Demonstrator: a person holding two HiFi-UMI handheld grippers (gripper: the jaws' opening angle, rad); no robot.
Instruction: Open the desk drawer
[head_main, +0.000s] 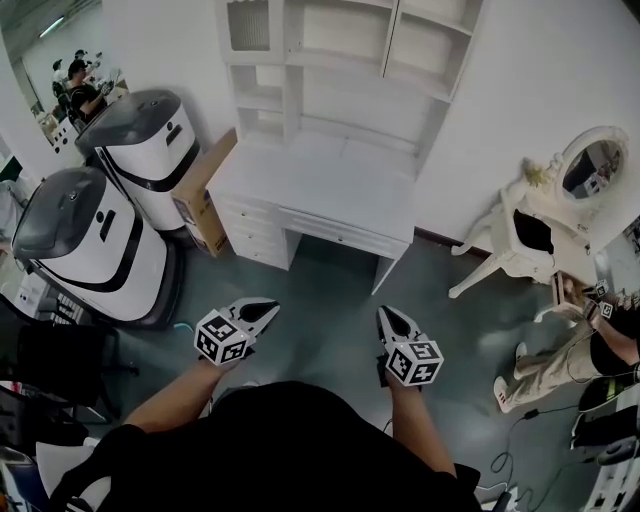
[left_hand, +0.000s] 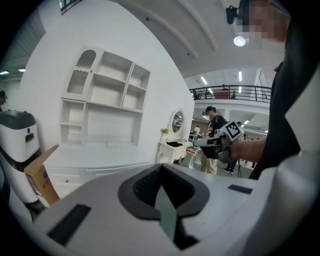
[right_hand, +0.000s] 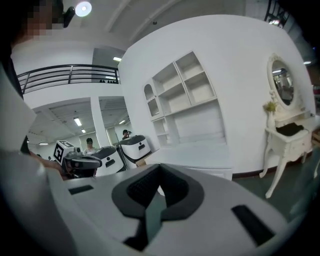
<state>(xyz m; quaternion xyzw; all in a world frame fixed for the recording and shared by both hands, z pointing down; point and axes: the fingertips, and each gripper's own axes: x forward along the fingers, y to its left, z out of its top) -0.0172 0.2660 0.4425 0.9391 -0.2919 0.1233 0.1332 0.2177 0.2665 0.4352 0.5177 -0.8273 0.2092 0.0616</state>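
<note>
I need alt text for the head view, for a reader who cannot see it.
A person stands holding the left gripper and the right gripper toward a white desk with shelves above, its drawers closed, neither gripper touching it. Two white machines stand at left, a dressing table with an oval mirror at right.

The grey floor (head_main: 330, 290) ahead of me carries a white desk (head_main: 320, 180), a cardboard box (head_main: 200, 190) touching its left side, and two white machines (head_main: 95, 240).

I see bare floor (head_main: 330, 285) running from near me to the far desk (head_main: 312, 185), open head-on. A cardboard box (head_main: 200, 195) and white machines (head_main: 95, 250) crowd its left side; a vanity table (head_main: 525, 235) stands well right.
</note>
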